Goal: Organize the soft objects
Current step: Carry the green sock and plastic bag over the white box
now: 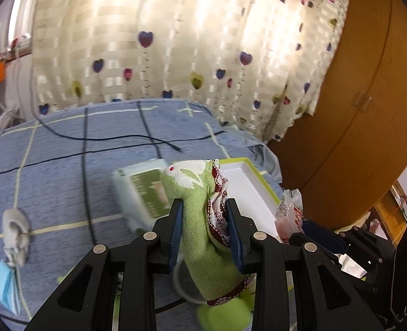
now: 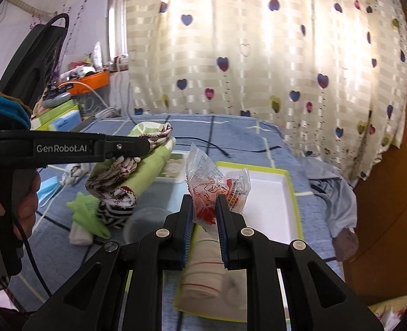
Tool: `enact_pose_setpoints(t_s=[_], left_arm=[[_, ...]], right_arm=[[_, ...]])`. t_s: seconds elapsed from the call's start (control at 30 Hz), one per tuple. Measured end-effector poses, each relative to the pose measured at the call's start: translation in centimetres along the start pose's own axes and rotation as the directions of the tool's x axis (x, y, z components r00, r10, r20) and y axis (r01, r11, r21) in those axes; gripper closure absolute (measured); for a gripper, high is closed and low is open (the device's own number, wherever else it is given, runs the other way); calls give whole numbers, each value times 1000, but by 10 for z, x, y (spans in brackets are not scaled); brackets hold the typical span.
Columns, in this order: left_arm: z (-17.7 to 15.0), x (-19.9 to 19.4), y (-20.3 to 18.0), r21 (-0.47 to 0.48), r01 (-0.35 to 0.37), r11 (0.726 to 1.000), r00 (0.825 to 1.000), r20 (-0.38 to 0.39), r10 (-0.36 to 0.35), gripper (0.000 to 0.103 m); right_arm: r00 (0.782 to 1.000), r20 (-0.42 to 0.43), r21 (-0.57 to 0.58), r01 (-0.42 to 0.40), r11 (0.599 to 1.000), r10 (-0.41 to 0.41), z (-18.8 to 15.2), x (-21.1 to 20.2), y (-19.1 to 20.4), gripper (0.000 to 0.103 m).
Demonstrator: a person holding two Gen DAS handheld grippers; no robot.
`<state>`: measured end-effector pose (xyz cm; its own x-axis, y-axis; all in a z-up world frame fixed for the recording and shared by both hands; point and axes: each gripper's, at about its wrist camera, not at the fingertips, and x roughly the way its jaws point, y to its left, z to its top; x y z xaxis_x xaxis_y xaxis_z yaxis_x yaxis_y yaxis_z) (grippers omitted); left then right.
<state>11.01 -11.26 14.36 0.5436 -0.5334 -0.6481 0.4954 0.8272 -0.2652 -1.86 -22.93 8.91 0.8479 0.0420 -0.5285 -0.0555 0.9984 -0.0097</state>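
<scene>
Closest to us in the left wrist view, the left gripper (image 1: 203, 218) has its blue pads pinched tight on a green woven cloth (image 1: 195, 190) with a white bunny pattern and red-and-white trim, so the jaws are nearly closed with the fabric bunched up between them. We see the cloth sticking up past the fingertips toward 12 o'clock and hanging down below them too, lifted off the bed. At 10 o'clock from it sits a pack of wet wipes (image 1: 140, 190) on the blue checked bedspread (image 1: 65, 149), and at 2 o'clock is the white tray with a lime-green rim (image 1: 247, 184). Way over at 8 o'clock we've got a grey sock (image 1: 17, 226) and a blue face mask (image 1: 6, 287) lying on the bedspread.

Over in the right wrist view, the right gripper (image 2: 203, 209) is squeezed almost shut on a crinkly clear plastic packet with red print (image 2: 217, 184), held up above the tray (image 2: 269, 193). Under the jaws at 6 o'clock, a roll of beige bandage (image 2: 203, 275) lies in the near end of the tray. At 9 o'clock we can see the left gripper (image 2: 145, 144) from the side, carrying the green cloth (image 2: 148, 171), with a hand (image 2: 24, 198) wrapped around its handle. A heart-print curtain (image 2: 258, 55) hangs behind the bed.
</scene>
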Motion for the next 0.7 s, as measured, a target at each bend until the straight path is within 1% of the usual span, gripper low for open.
enact_pose_setpoints(t_s=[0.13, 0.3, 0.37, 0.43, 0.57, 0.7], left_arm=[[9, 20, -18, 8, 60, 998, 998, -24, -60, 74], [17, 48, -39, 40, 96, 995, 994, -57, -94, 74], [19, 58, -46, 50, 98, 994, 993, -77, -94, 74], [20, 72, -50, 54, 116, 992, 989, -103, -110, 74], [22, 96, -52, 43, 119, 992, 983, -148, -111, 74], [25, 120, -54, 75, 89, 993, 980, -185, -74, 73]], right_arm=[[1000, -9, 24, 27, 999, -27, -1, 1, -20, 85], [998, -31, 54, 60, 997, -59, -7, 5, -44, 85], [997, -44, 63, 73, 995, -70, -8, 9, -53, 85], [995, -57, 64, 81, 995, -78, -10, 14, -59, 85], [992, -95, 88, 88, 992, -79, -16, 31, -73, 85], [988, -132, 99, 87, 991, -74, -20, 49, -81, 85]])
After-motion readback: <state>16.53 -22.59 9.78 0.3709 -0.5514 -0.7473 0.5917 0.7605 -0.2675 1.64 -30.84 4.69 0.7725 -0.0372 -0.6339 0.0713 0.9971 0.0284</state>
